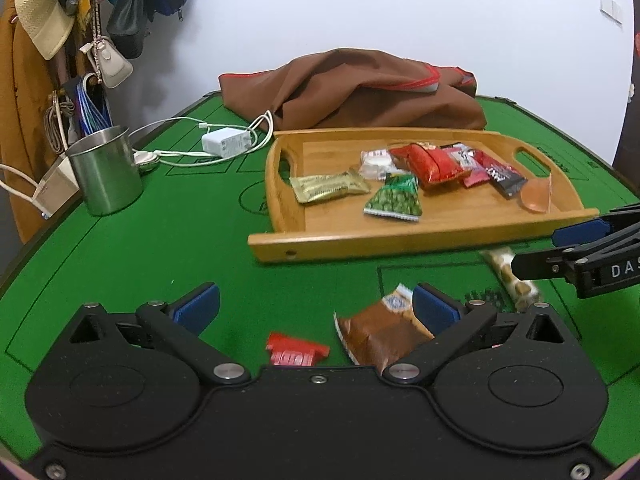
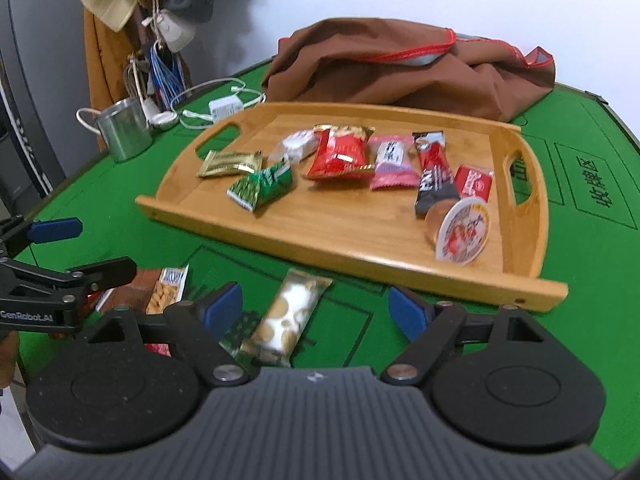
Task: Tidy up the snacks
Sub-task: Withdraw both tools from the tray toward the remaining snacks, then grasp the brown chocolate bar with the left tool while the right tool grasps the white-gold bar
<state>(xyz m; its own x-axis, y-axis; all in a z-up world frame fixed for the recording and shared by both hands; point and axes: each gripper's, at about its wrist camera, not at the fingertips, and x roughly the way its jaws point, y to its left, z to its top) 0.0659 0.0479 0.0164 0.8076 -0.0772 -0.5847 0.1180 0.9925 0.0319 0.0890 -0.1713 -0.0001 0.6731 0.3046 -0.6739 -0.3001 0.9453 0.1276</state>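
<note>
Bamboo tray (image 2: 352, 236): on the green table (image 1: 160, 240), holding a gold packet (image 2: 230, 163), green pea bag (image 2: 262, 184), red bag (image 2: 340, 152), pink candy (image 2: 394, 162), black bar (image 2: 434, 174) and jelly cup (image 2: 460, 232).
Right view only: the cup's printed lid.
Biscuit packet (image 2: 286, 316): outside the tray, long axis pointing toward it.
Left gripper (image 1: 316, 306): jaws wide apart over a brown packet (image 1: 384, 330) and red wrapper (image 1: 296, 352).
Right gripper (image 2: 316, 312): spread, empty, around the biscuits.
</note>
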